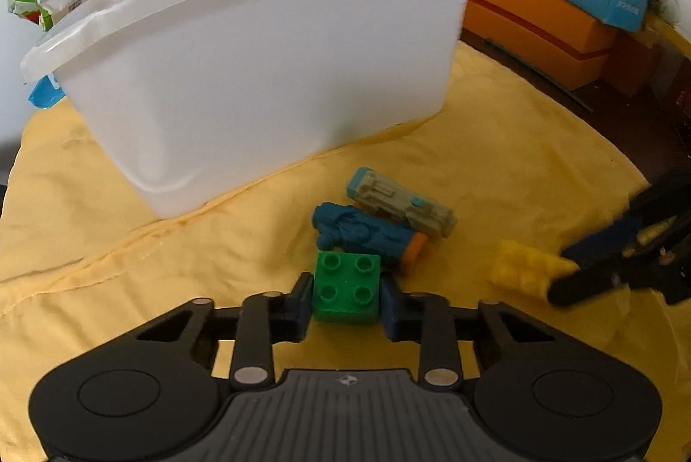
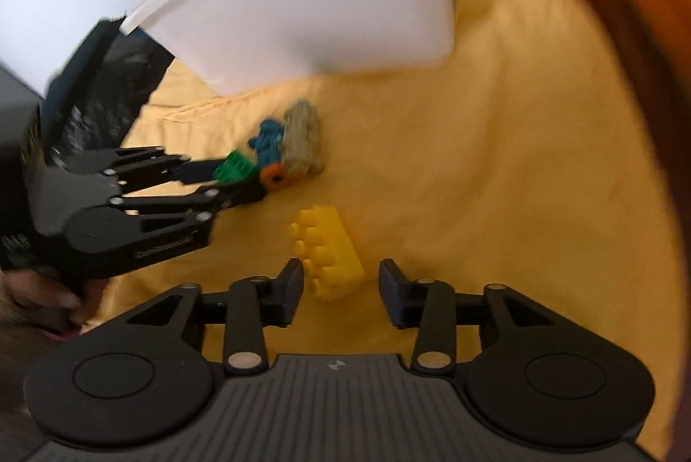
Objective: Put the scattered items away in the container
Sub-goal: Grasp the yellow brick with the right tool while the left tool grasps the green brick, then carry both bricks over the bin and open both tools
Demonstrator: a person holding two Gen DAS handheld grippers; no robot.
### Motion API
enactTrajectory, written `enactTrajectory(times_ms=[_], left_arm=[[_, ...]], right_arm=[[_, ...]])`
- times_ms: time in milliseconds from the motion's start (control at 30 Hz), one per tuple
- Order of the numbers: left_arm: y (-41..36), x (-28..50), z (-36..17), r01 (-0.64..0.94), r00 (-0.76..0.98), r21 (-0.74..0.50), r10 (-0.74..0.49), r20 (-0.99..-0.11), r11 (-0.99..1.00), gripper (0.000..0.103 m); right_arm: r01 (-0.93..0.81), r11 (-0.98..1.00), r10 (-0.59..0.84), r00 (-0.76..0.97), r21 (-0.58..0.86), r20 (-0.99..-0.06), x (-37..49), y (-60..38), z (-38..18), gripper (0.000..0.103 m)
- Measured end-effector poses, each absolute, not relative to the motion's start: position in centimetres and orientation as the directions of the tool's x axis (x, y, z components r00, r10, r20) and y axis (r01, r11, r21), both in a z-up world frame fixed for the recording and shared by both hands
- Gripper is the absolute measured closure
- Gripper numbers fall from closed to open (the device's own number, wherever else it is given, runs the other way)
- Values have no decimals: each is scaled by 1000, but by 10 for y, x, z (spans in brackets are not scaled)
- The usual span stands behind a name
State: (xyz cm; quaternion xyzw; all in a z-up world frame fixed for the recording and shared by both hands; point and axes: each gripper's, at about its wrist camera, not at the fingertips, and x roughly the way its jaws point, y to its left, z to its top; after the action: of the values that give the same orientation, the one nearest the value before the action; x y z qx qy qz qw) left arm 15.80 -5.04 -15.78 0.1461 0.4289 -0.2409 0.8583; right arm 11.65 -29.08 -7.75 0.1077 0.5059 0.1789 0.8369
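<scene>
While left tongs [image 1: 345,300] clamp green brick [image 1: 347,285] — studs up.

left gripper [image 1: 345,300] at bottom centre, pads tight on green brick [image 1: 346,286]. just above it blue toy [image 1: 367,235] & grey toy [image 1: 399,206], touching. white tub [image 1: 259,73] upper left. right gripper [image 1: 565,276] at yellow brick [image 1: 524,267], right edge, blurred.

A rumpled yellow cloth [image 1: 496,159] covers the table, with orange boxes [image 1: 531,21] and clutter behind.
</scene>
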Motion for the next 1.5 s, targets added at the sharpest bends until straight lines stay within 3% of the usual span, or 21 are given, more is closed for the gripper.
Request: enactTrajectory(times_ms=[167,333,400,467,633,867,1067,1233,1500], left_arm=[[-43,139,-154,465,501,-11,-273,-821,885,69],[-43,123,-160,436,515,-12,-261,-816,900,69],[-44,120,-160,419,520,-25,-263,-812,907,67],[-44,118,-159,419,526,-32,-271,-806,907,69],[-39,111,-135,444,541,-47,-310,-782,895,69],[-34,119,-43,451,698,2,-351,-624,893,69],[-39,163,14,374,805,60,-292,-516,926,69],[-47,213,27,283,823,47,-217,-525,958,69],[-54,274,-37,244,718,62,-138,-682,968,67]], right_arm=[[-401,914,300,571,60,-765,93,-261,-62,56],[-442,897,266,555,-7,-788,98,-248,-76,56],[-456,889,245,541,-36,-805,102,-245,-87,61],[-465,885,268,538,-16,-799,100,-246,-89,76],[-466,885,271,539,-14,-797,100,-247,-70,76],[-409,912,294,699,-27,-652,113,-261,0,76],[-366,927,281,825,-84,-491,144,-254,67,76],[-299,949,227,869,-99,-440,190,-244,88,76],[-254,966,183,813,-55,-553,243,-235,44,76]])
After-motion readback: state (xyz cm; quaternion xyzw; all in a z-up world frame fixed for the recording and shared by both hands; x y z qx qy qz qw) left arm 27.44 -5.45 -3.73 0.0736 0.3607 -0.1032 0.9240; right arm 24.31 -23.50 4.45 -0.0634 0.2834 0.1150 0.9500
